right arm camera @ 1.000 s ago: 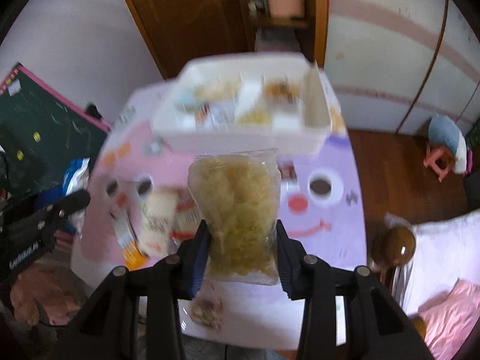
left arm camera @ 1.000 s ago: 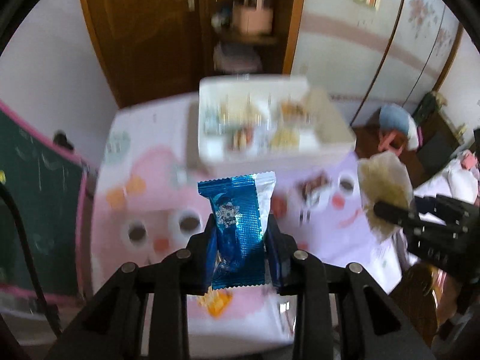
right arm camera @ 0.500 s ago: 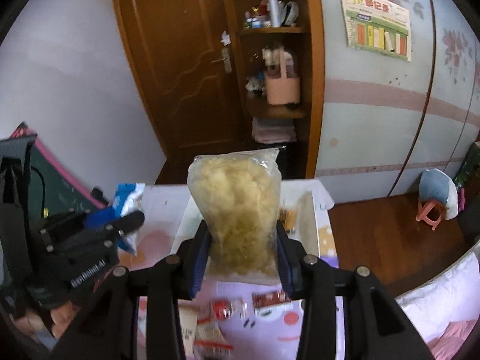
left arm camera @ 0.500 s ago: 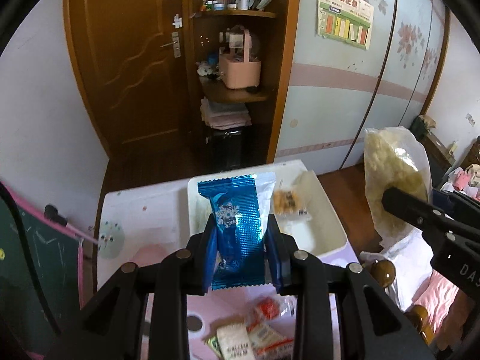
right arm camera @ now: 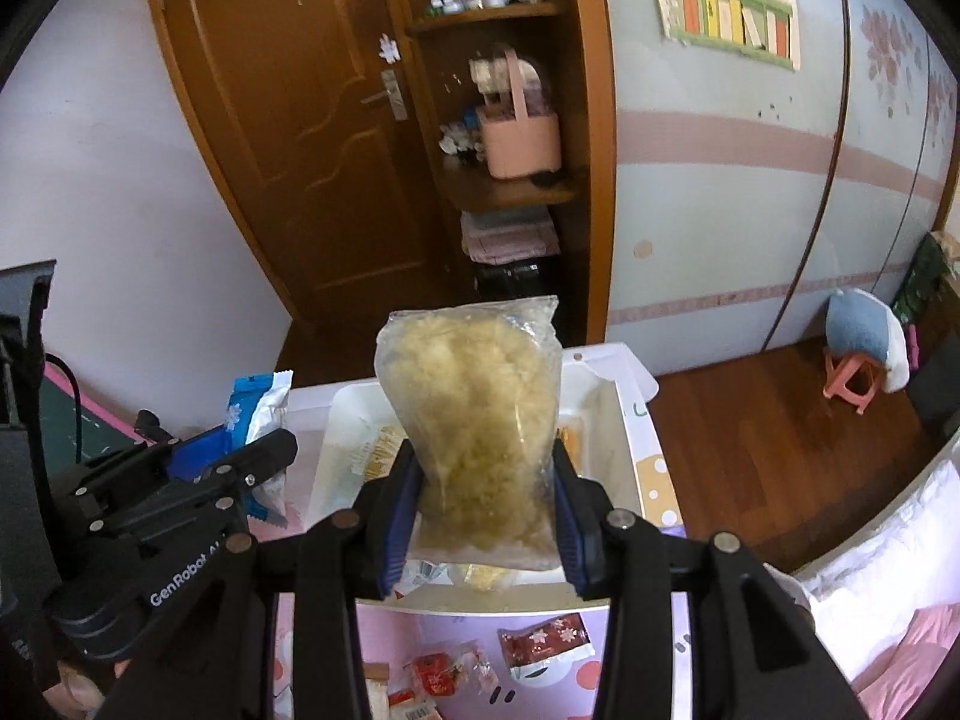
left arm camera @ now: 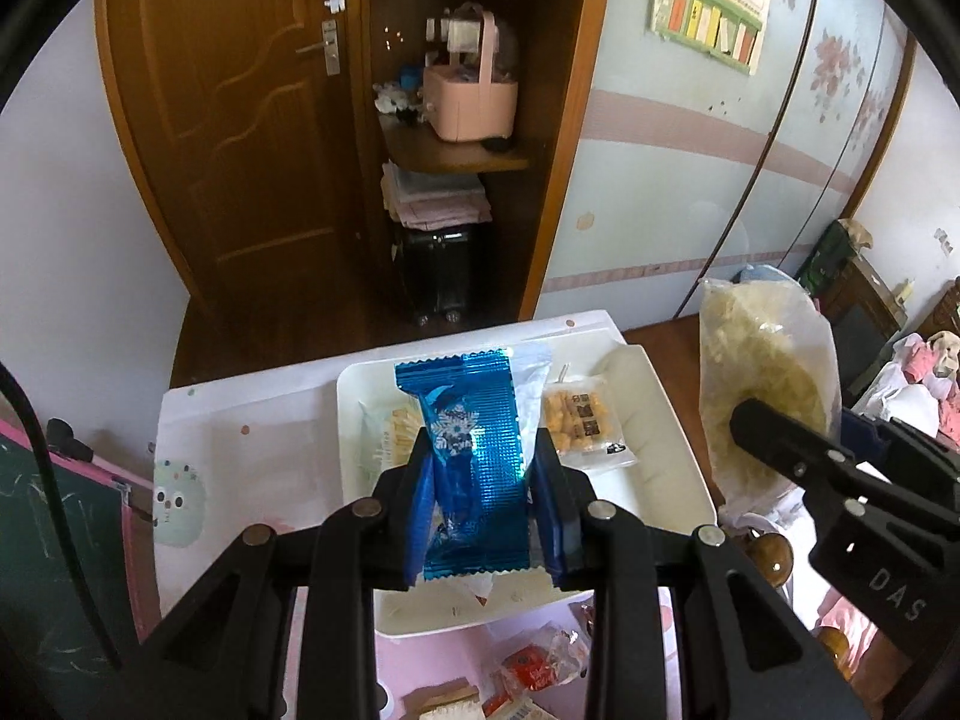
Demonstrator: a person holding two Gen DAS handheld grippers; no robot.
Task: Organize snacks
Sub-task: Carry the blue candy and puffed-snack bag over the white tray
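Observation:
My left gripper point(left arm camera: 480, 480) is shut on a shiny blue snack packet point(left arm camera: 471, 468) and holds it upright above the white tray point(left arm camera: 660, 414). In that tray lie a clear packet of yellow puffs point(left arm camera: 585, 423) and other wrapped snacks. My right gripper point(right arm camera: 486, 498) is shut on a clear bag of pale yellow flakes point(right arm camera: 474, 438), also over the tray point(right arm camera: 624, 420). The right gripper with its bag point(left arm camera: 762, 384) shows at the right of the left wrist view. In the right wrist view the left gripper point(right arm camera: 198, 474) and its blue packet point(right arm camera: 252, 414) sit at the left.
Red and white snack packets point(right arm camera: 540, 636) lie on the pink cartoon tablecloth point(right arm camera: 600, 678) in front of the tray. A chalkboard point(left arm camera: 42, 528) stands left of the table. Behind are a brown door point(left arm camera: 240, 120), shelves with a pink basket point(left arm camera: 471, 99), and a small pink stool point(right arm camera: 852, 378).
Both grippers moved forward and up over the tray, still holding their packets. The table with loose snacks dropped to the bottom of both views and the far wall came into sight.

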